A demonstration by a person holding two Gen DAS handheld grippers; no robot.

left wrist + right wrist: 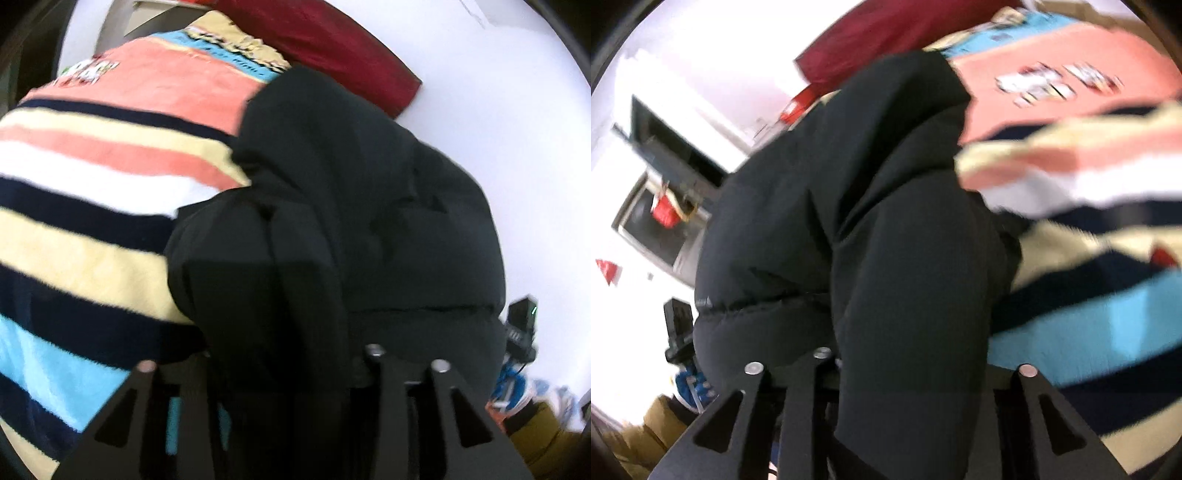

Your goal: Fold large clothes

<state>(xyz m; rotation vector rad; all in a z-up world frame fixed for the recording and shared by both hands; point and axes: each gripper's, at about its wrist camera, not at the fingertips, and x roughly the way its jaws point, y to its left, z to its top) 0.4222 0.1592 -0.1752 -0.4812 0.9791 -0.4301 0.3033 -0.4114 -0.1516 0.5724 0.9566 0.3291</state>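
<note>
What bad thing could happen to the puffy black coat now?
1. The black coat is thick and bulges out of both grippers, left and right, so it might slip loose or spring back open.
2. It lies on the striped blanket, which already looks rumpled in the right wrist view; pulling the coat could drag the blanket along.
3. Both views are blurry, so a fast swing may spoil the fold.

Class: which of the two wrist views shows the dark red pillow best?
The left wrist view. There the dark red pillow runs long and fairly sharp behind the black puffer jacket, with its lower corner showing against the white wall. In the right wrist view the pillow is a blurred strip, partly hidden by the jacket.
</note>
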